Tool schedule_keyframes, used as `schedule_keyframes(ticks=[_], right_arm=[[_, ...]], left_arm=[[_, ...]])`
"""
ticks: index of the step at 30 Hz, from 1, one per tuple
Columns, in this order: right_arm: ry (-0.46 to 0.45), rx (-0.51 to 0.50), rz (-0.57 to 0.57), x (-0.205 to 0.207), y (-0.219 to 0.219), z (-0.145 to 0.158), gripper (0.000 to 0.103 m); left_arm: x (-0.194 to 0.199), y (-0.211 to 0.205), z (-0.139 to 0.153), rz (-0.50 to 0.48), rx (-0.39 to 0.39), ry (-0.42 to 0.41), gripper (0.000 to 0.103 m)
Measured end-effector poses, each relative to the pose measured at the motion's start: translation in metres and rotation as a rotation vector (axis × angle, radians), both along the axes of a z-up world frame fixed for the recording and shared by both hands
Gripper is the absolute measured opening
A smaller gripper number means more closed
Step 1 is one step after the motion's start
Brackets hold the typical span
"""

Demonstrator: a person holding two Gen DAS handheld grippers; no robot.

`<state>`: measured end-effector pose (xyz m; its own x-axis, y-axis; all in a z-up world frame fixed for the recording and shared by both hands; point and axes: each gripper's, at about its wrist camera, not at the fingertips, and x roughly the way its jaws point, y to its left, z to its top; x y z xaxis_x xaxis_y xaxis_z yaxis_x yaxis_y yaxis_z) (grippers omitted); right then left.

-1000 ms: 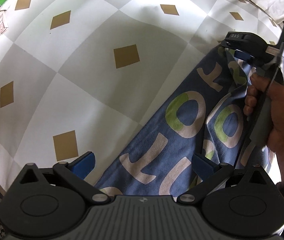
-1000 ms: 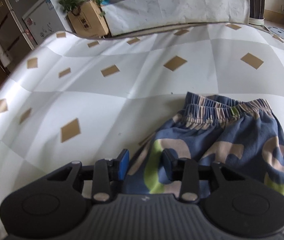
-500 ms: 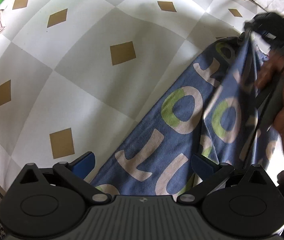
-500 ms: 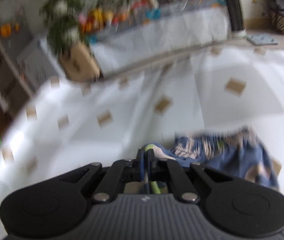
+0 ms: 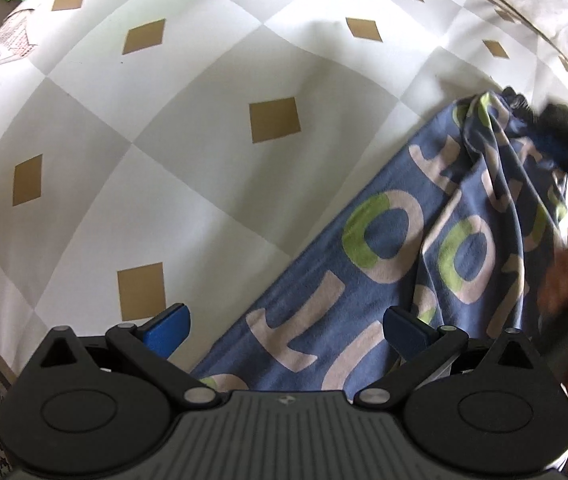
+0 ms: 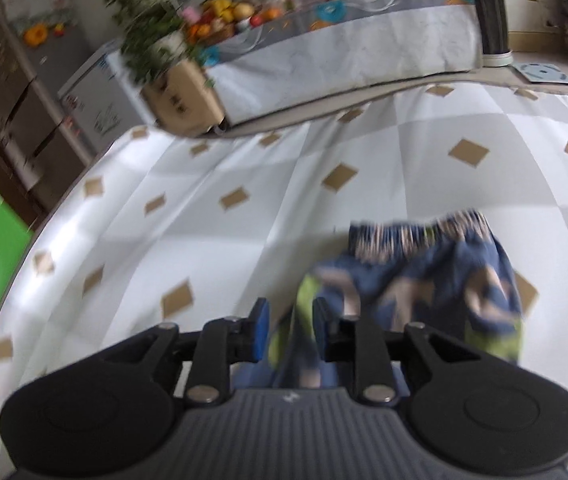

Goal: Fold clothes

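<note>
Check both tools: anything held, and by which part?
Left tool: open, nothing held. Right tool: jaws opening around a raised fold of the blue pants, short of the waistband; grip looks released.

A lived-in home: a bed sheet [image 6: 324,208] with tan diamonds, a cloth-draped side table [image 6: 344,60] piled with fruit [image 6: 220,20], a leafy plant [image 6: 152,36], a small fridge [image 6: 104,96]

Left wrist view: mounted behind the left gripper [image 5: 286,322], facing straight down, close over the checked cloth [image 5: 188,128] and blue shorts [image 5: 396,264].
Right wrist view: behind the right gripper [image 6: 290,330], angled down and forward, low over the cloth [image 6: 212,248], reaching a far bench [image 6: 348,56].
Shared: shorts [image 6: 424,276], cloth.
</note>
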<state>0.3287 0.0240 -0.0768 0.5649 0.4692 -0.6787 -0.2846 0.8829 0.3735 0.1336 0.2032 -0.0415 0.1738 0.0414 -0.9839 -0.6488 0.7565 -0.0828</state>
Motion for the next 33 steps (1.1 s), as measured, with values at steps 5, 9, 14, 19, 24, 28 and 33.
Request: schedule_keyframes(ticks=[5, 9, 14, 19, 24, 28, 33], right_arm=[[0.038, -0.025, 0.069, -0.053, -0.013, 0.005, 0.027], [0.071, -0.042, 0.098, -0.088, -0.025, 0.008, 0.029], [0.098, -0.051, 0.103, -0.12, -0.039, 0.014, 0.032], [0.118, -0.064, 0.095, -0.145, -0.052, 0.019, 0.036], [0.15, -0.066, 0.072, -0.17, -0.07, 0.02, 0.04], [0.172, -0.084, 0.036, -0.192, -0.086, 0.018, 0.041], [0.188, -0.126, -0.011, -0.222, -0.102, 0.016, 0.045]], left_arm=[[-0.002, 0.0, 0.006, -0.008, 0.019, -0.013, 0.103], [-0.005, 0.0, 0.009, -0.009, 0.035, -0.025, 0.103], [-0.006, -0.006, 0.012, -0.042, 0.063, -0.034, 0.103], [-0.005, -0.011, 0.014, -0.076, 0.07, -0.038, 0.103], [-0.007, -0.014, 0.016, -0.098, 0.083, -0.045, 0.103], [-0.008, -0.014, 0.016, -0.111, 0.09, -0.042, 0.103], [-0.011, -0.015, 0.017, -0.122, 0.096, -0.043, 0.103]])
